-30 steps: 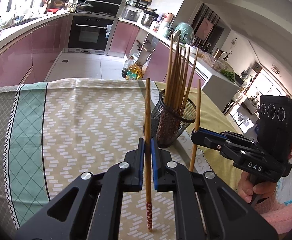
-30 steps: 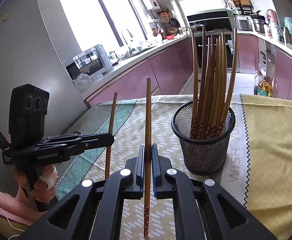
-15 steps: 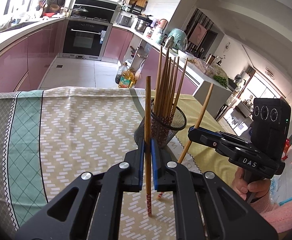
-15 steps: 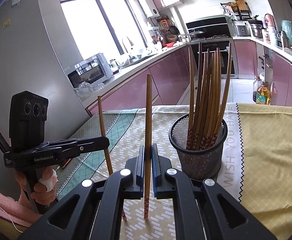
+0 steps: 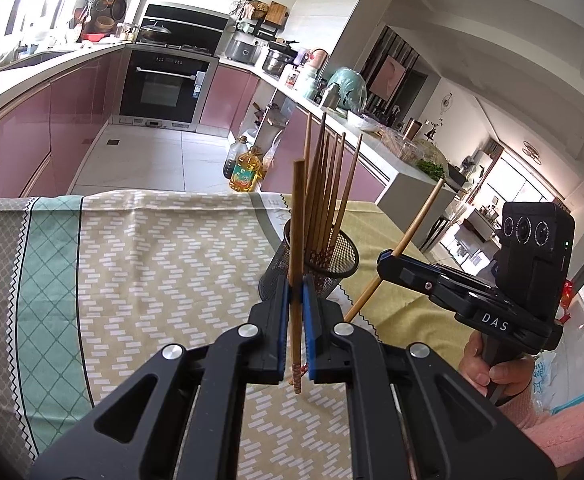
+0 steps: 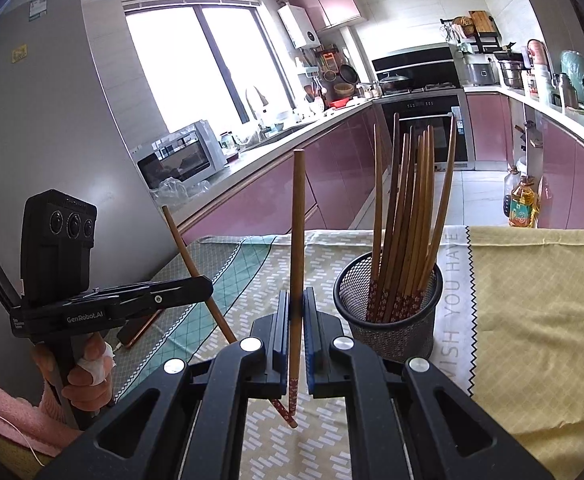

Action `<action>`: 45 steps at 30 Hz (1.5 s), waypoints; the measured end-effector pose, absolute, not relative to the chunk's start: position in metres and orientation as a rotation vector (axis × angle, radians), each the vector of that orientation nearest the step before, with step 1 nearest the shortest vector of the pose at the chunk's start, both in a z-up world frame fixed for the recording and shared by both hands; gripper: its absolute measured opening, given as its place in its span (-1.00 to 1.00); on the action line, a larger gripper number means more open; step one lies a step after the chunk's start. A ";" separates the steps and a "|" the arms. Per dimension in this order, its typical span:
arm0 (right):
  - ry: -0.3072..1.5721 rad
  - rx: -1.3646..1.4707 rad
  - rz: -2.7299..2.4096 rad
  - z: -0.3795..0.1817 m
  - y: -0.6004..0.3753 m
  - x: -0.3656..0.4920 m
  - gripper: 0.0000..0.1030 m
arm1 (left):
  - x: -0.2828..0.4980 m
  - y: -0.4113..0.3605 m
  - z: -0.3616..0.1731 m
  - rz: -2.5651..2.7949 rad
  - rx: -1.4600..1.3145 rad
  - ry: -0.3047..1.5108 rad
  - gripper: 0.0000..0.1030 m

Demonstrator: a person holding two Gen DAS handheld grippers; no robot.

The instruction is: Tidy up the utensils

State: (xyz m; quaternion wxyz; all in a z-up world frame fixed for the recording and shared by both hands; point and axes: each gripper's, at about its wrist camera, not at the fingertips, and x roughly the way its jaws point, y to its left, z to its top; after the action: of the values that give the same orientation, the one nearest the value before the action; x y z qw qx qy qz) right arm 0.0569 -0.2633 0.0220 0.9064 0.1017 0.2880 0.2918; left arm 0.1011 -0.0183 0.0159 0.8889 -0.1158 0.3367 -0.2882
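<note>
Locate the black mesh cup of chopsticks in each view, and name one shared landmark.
Left wrist view: mesh cup right of centre, just beyond the claw tips.
Right wrist view: mesh cup right of centre on the patterned cloth.
Shared landmark: the black oven behind the table.

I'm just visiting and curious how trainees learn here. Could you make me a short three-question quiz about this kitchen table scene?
1. True or false: each tool holds one brown wooden chopstick.
2. Where do the other chopsticks stand? A) black wire-mesh cup B) glass jar C) drawer
3. Fill in: the table is covered by a patterned ____.

Key:
1. True: the left tool grips one brown wooden chopstick, and the right tool grips another.
2. A, the black wire-mesh cup.
3. Tablecloth.
</note>
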 end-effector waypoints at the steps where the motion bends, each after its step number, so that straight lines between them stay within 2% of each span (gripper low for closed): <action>1: 0.591 0.210 0.601 0.022 -0.265 0.057 -0.89 | 0.101 -0.018 0.017 -0.600 -0.241 0.696 -0.86; 45: 0.541 0.206 0.567 0.039 -0.278 0.060 -0.89 | 0.104 -0.026 0.027 -0.611 -0.211 0.654 -0.86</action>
State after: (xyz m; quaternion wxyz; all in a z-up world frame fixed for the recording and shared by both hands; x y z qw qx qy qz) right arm 0.0599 -0.2778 0.0386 0.9190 0.1004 0.2631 0.2758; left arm 0.1041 -0.0256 0.0274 0.8962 -0.1020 0.3156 -0.2947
